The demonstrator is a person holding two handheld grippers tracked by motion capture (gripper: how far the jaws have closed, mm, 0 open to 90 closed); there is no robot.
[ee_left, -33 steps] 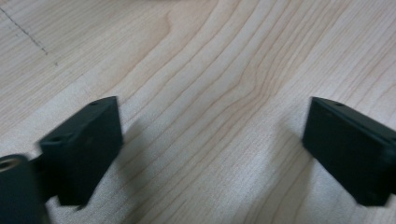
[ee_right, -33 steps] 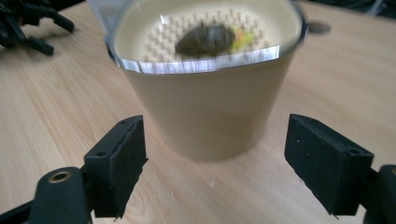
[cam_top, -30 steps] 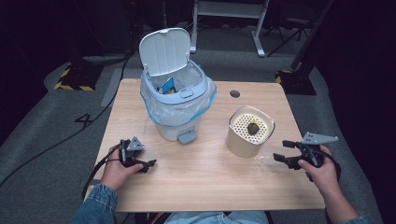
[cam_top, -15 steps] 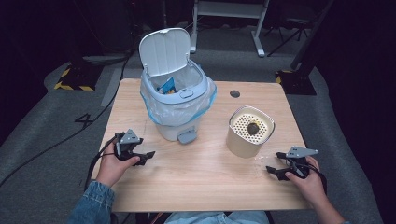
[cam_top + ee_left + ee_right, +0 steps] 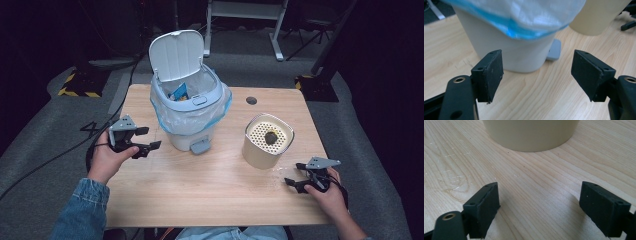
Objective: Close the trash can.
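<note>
Wooden table [image 5: 210, 185], left tongs [image 5: 145, 139] just narrowing yet empty beside pedal bin [image 5: 187, 107], right tongs [image 5: 296, 176] agape near beige container [image 5: 267, 142]

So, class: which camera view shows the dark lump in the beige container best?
The high view: it looks down onto the container's perforated top, where the lump sits. Both gripper views catch just the container's plain side wall.

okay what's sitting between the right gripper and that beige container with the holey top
Nothing: in the right gripper view, only bare wooden table lies between the open right gripper and the beige round container with the perforated insert. The high view shows the same gap.
</note>
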